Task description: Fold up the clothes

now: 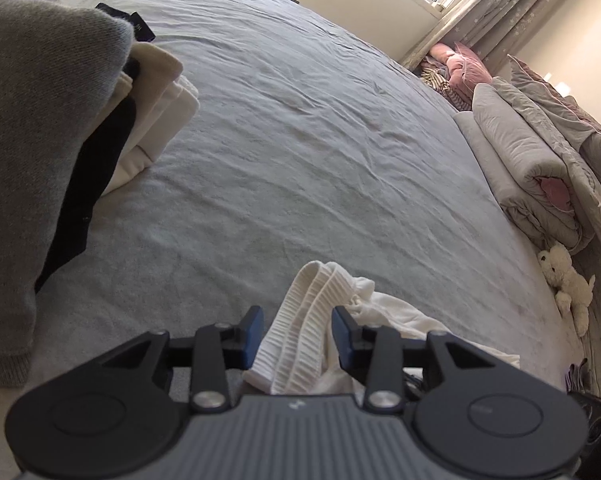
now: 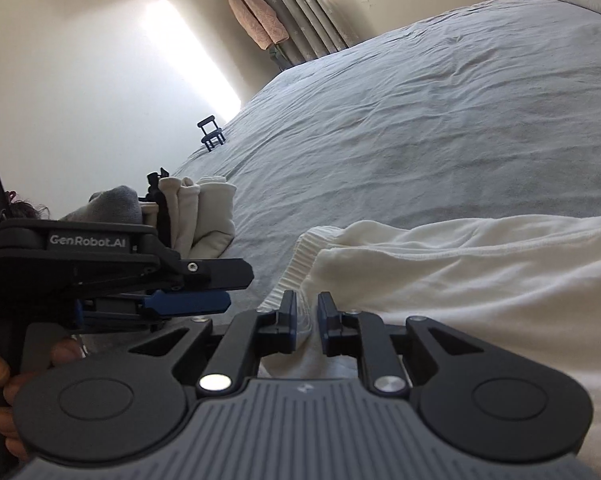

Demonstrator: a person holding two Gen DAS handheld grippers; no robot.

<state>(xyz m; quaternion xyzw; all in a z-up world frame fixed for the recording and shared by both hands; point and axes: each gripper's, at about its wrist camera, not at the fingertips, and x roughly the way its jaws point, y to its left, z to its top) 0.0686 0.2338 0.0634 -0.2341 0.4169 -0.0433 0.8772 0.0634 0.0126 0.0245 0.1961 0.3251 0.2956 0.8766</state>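
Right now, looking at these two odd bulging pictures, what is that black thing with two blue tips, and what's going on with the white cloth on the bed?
There is no robot here. A person holds a two-finger tool in each hand, and each tool carries a wide-angle camera looking along its fingers. One picture comes from the left hand-held gripper, the other from the right hand-held gripper. In the right tool's picture you also see the left tool from the side, with the person's fingers on its handle.

Both work on a white garment lying on the grey bed sheet. Its ribbed hem sits between the left tool's blue pads, which stand apart from it. The right tool's pads stand close on either side of a fold of it; whether they pinch it is unclear.

A stack of folded clothes, folded quilts and a white plush toy also lie there.
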